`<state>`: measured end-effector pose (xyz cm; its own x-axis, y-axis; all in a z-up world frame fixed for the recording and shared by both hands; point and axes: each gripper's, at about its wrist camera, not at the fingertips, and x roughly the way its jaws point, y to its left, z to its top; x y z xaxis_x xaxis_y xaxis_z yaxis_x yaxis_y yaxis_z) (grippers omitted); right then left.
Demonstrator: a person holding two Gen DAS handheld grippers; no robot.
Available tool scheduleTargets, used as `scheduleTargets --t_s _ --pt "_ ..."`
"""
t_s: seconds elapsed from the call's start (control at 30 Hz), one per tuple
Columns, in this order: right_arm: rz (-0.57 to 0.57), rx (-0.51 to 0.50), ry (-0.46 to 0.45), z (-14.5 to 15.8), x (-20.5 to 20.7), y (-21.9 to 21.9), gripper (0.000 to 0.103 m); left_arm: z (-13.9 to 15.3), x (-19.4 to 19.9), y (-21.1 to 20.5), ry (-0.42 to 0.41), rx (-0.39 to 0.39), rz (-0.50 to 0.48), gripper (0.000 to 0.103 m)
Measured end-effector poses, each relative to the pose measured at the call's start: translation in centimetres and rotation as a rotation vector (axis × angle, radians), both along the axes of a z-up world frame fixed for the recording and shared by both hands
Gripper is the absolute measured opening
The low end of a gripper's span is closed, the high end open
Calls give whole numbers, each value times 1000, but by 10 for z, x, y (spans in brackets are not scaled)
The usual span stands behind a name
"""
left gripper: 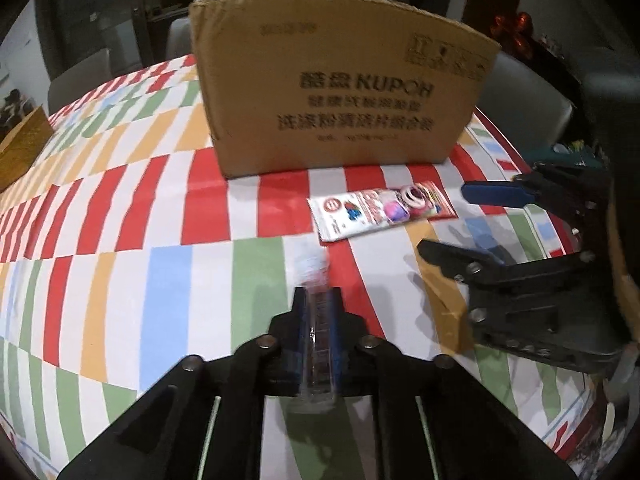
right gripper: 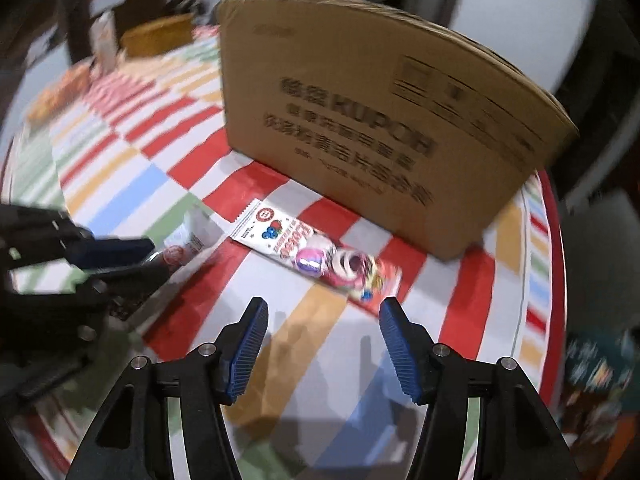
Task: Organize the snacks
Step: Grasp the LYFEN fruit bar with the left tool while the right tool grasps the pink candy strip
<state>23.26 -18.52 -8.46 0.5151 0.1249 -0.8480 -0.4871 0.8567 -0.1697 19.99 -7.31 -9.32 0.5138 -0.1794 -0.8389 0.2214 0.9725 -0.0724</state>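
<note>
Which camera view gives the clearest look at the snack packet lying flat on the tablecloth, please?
The right wrist view shows the flat snack packet largest, just ahead of the open right gripper, though slightly blurred. The left wrist view shows it smaller and farther off, in front of the cardboard box.
</note>
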Motion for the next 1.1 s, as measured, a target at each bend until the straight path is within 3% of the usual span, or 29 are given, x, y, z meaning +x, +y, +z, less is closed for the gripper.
scheduleTargets --t_s 0.17,0.23,0.3,0.6,0.7,0.87,1.1 --pt "113 -121 19 -10 21 18 60 3 5 6 9 -59 -10 11" --pt "139 -118 32 -9 23 21 60 3 3 9 1 -41 -8 26" --pt "151 -132 21 -8 21 23 60 1 3 10 4 -28 -12 34" --pt "148 -121 13 -9 19 16 60 -29 17 -6 90 31 -12 32" --pt "147 -121 11 -9 24 12 60 -29 19 -10 74 61 -10 24" --pt "200 -128 17 -8 33 17 60 -25 23 -6 95 0 -3 18" --pt "344 -171 60 -15 47 36 60 -4 23 -6 25 -7 13 18"
